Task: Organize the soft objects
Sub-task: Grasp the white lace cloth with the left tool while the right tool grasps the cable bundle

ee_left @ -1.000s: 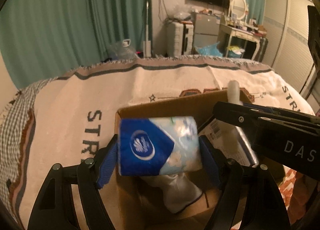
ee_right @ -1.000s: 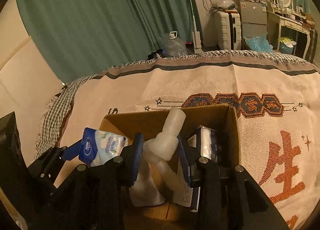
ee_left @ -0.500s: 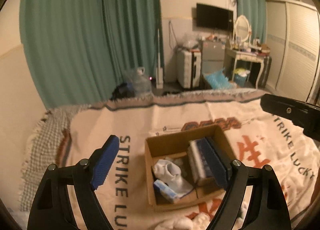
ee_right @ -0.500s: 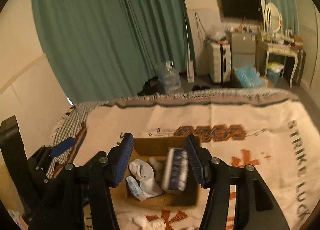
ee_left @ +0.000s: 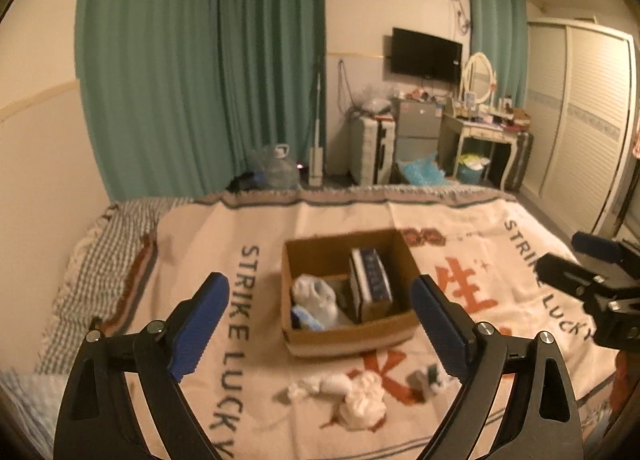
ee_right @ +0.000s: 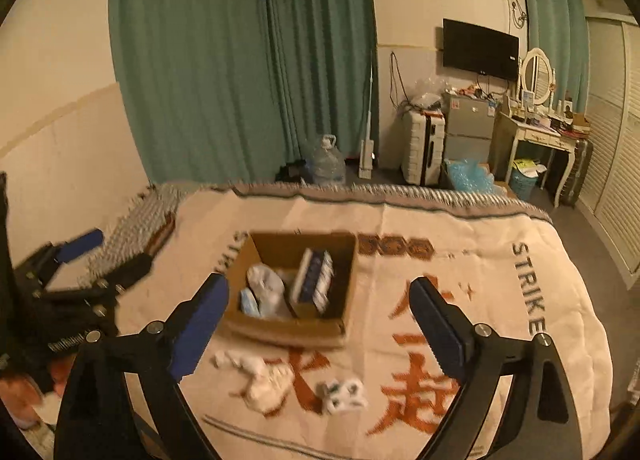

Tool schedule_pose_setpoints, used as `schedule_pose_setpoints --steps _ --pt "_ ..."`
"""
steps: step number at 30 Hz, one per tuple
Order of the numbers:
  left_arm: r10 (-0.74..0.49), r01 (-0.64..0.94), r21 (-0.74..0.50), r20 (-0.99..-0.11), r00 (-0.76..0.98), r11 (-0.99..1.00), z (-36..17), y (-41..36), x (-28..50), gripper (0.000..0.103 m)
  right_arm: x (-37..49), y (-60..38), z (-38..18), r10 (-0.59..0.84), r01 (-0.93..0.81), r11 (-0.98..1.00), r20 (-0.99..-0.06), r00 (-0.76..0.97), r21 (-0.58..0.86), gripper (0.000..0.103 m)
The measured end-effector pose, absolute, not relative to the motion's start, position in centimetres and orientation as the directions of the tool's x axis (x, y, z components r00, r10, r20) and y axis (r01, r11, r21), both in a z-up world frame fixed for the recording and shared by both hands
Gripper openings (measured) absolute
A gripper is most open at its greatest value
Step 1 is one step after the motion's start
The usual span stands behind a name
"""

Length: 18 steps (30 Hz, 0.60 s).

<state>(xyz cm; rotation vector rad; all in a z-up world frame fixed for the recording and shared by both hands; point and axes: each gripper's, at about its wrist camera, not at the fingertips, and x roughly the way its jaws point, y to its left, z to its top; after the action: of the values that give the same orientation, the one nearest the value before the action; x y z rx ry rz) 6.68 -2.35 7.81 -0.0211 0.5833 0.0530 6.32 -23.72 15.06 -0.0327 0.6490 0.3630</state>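
A cardboard box sits mid-bed on the printed blanket. Inside lie a white soft item, a blue tissue pack and an upright blue-and-white pack. Loose white soft items and a small grey-white item lie on the blanket in front of the box. My left gripper and right gripper are both open, empty, raised well back from the box.
The cream blanket with dark lettering covers the bed; a checked sheet shows at its left edge. Beyond the bed are green curtains, a water jug, a suitcase and a dressing table.
The left gripper let go of the blue tissue pack and the right let go of the white soft item into the box. Both opened and drew up and back from the box.
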Motion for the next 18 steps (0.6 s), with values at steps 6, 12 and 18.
schedule_pose_setpoints --steps 6,12,18 --pt "0.049 -0.066 -0.003 -0.638 0.768 0.998 1.6 -4.1 6.9 0.093 6.9 -26.2 8.0 0.321 -0.306 0.941 -0.675 0.664 0.145 0.092" --pt "0.070 -0.080 0.021 -0.726 0.684 0.997 -5.1 -5.3 8.5 0.092 8.4 -27.0 -0.4 0.317 -0.240 0.947 -0.755 0.574 0.215 0.092" --pt "0.075 -0.084 0.032 -0.816 0.573 0.996 -11.5 -5.8 9.7 0.091 9.9 -25.9 -7.2 0.284 -0.232 0.954 -0.828 0.483 0.192 0.090"
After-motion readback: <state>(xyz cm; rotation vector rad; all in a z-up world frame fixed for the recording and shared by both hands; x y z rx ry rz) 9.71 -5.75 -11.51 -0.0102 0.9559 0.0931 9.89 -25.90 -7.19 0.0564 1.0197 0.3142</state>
